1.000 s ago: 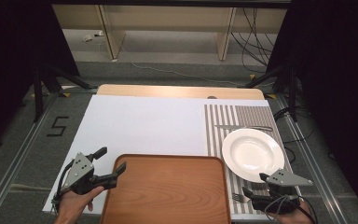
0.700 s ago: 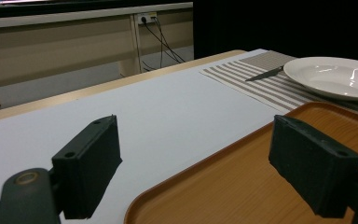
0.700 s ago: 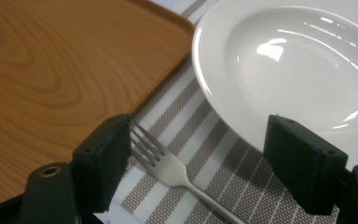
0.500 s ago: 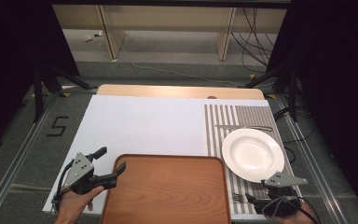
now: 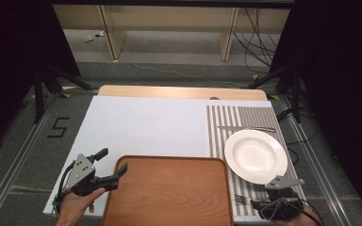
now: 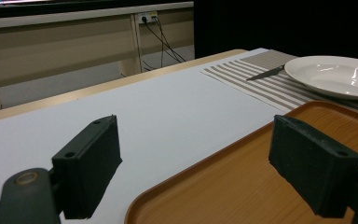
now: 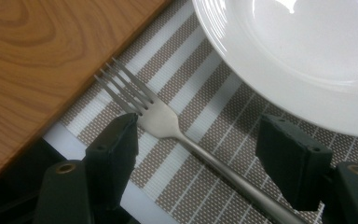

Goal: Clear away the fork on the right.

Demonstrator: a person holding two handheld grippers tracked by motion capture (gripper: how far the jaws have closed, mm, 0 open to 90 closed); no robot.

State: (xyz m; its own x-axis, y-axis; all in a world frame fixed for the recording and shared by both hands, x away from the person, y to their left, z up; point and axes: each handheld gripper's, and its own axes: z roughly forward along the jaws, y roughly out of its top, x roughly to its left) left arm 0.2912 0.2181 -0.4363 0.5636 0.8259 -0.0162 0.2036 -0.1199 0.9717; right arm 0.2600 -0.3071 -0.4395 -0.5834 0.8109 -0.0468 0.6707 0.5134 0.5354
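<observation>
The right tool [image 7: 196,154] hangs low over the striped placemat [image 7: 205,102], its jaws fairly wide and just now closing, with the fork [image 7: 168,122] lying between them but not yet pinched; the left pad sits just beside the fork's head, the handle running back under the tool. Just left of the tines lies the edge of the wooden tray [image 7: 37,51], and just beyond the fork the rim of the white plate [image 7: 279,51]. Across the tray, the left tool [image 5: 107,169] is held open and empty, one jaw over the tray's near corner, the other over the white tabletop [image 6: 158,107]. Farthest off, a knife [image 5: 245,128] lies beyond the plate.
</observation>
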